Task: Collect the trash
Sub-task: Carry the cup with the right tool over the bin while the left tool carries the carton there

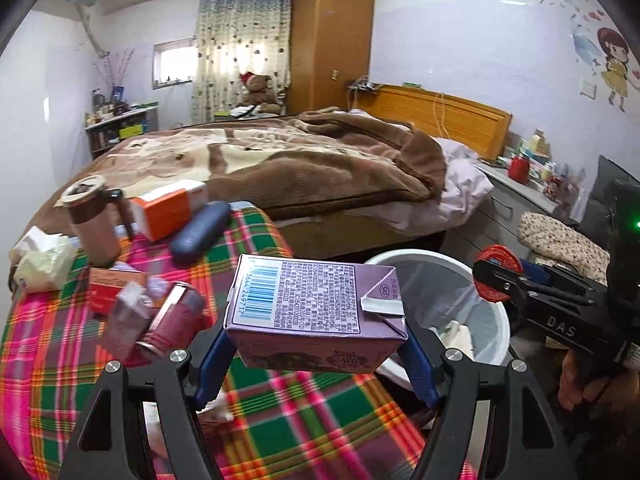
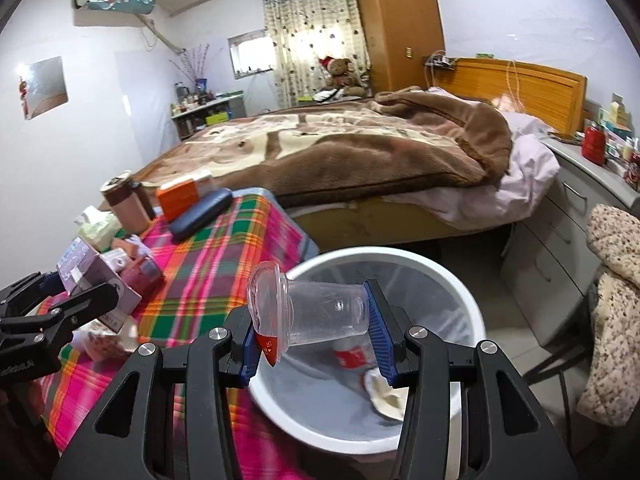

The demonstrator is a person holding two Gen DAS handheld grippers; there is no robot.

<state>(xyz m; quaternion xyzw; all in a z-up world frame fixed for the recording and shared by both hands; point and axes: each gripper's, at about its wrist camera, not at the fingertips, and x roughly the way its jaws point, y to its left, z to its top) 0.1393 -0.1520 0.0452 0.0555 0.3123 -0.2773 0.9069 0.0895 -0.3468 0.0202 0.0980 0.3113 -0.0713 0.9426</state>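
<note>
My left gripper (image 1: 316, 364) is shut on a purple drink carton (image 1: 314, 306), held lying flat above the plaid tablecloth (image 1: 280, 436), barcode side up. In the right wrist view my right gripper (image 2: 316, 328) is shut on a clear plastic cup (image 2: 316, 308), held sideways by its lid and base over the white trash bin (image 2: 472, 300). The bin has a grey liner and holds some wrappers (image 2: 352, 358). In the left wrist view the bin (image 1: 416, 258) stands right of the table, with the right gripper (image 1: 500, 280) and its cup's red lid above the rim.
On the table lie a brown mug (image 1: 90, 220), an orange box (image 1: 168, 212), a dark glasses case (image 1: 200, 232), crumpled tissue (image 1: 44, 260) and reddish packets (image 1: 160, 312). A bed with a brown blanket (image 1: 280, 160) stands behind. A grey drawer unit (image 2: 560, 216) and a padded chair (image 2: 612, 280) are right of the bin.
</note>
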